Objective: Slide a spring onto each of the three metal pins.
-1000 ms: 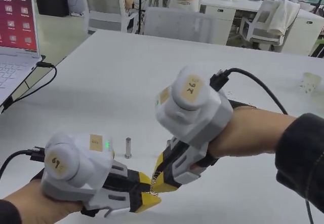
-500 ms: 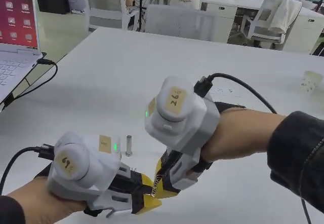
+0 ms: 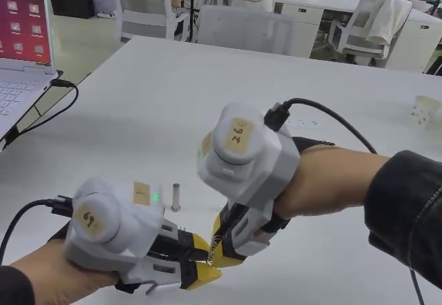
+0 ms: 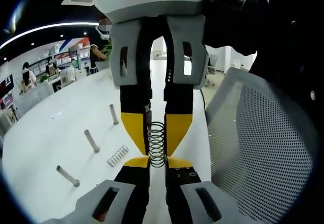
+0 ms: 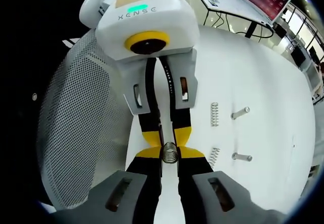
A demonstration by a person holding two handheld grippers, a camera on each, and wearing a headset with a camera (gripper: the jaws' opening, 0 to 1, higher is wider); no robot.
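Worktop [image 3: 138,112] is plain white, with both tools meeting nose to nose over it. Left tool [image 4: 158,161] is pinched nearly closed on one end of a spring [image 4: 156,142]. Right tool [image 5: 169,155] comes at it head-on and is squeezed in on the other end, so the spring bridges the two tips. Off to the left tool's left side, three pins [image 4: 91,140] stand apart from it, with a loose spring [image 4: 117,155] lying just beside the middle one.

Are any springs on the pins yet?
Not yet: the three pins stand bare. The left tongs and right tongs both pinch one spring between them. Two loose springs lie on the table. All three springs are left to slide on.
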